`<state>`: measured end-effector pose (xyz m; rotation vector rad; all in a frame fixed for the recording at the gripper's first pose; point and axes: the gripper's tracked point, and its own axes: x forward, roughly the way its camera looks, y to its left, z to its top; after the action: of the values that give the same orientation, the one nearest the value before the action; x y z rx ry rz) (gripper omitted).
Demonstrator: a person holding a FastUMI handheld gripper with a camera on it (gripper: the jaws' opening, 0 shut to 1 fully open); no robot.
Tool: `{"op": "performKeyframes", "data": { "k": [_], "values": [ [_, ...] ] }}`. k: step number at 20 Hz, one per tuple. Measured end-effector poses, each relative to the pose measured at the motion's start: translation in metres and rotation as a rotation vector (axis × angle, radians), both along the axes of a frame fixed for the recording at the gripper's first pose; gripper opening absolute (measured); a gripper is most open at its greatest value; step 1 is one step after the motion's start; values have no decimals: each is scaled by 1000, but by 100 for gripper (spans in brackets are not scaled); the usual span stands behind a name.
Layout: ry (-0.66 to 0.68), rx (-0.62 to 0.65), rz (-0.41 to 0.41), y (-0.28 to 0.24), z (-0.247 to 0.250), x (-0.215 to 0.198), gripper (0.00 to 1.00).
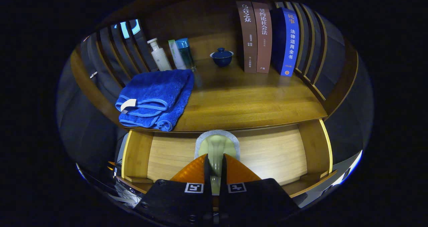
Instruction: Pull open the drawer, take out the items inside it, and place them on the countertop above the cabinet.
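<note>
A dark blue lidded cup (221,57) stands alone. At its three o'clock stand three upright books (264,36), two brown and one blue. At its nine o'clock are a white pump bottle (159,55), a pale tube (176,54) and a blue-capped bottle (185,53).

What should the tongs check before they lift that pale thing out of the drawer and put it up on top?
1. Drawer pulled open: ok, its wooden bottom shows.
2. Tongs closed on the pale handled item: ok, both fingers press its handle.
3. Item free of the drawer's walls: ok, it sits mid-drawer.
4. Item lifted off the drawer bottom: cannot tell.
5. Bare landing spot on the countertop: ok, wood is free between the blue towel and the books.
6. Lidded blue cup out of the way: ok, it stands far back.
</note>
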<state>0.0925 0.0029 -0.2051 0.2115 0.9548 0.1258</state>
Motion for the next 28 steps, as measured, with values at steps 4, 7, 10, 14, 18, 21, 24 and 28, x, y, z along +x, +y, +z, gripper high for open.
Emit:
{"op": "performKeyframes", "data": {
  "k": [4, 7, 10, 14, 18, 21, 24, 28],
  "values": [
    [-44, 8, 24, 2, 16, -5, 12],
    [-113, 17, 9, 0, 36, 21, 12],
    [-146, 25, -25, -5, 45, 69, 12],
    [-136, 7, -35, -9, 29, 118, 12],
    [-144, -4, -35, -9, 20, 149, 12],
    [-132, -29, -54, -17, 16, 165, 12],
    [-119, -16, -62, -20, 10, 170, 21],
    [-116, 12, -86, -23, 5, 170, 50]
  ]
}}
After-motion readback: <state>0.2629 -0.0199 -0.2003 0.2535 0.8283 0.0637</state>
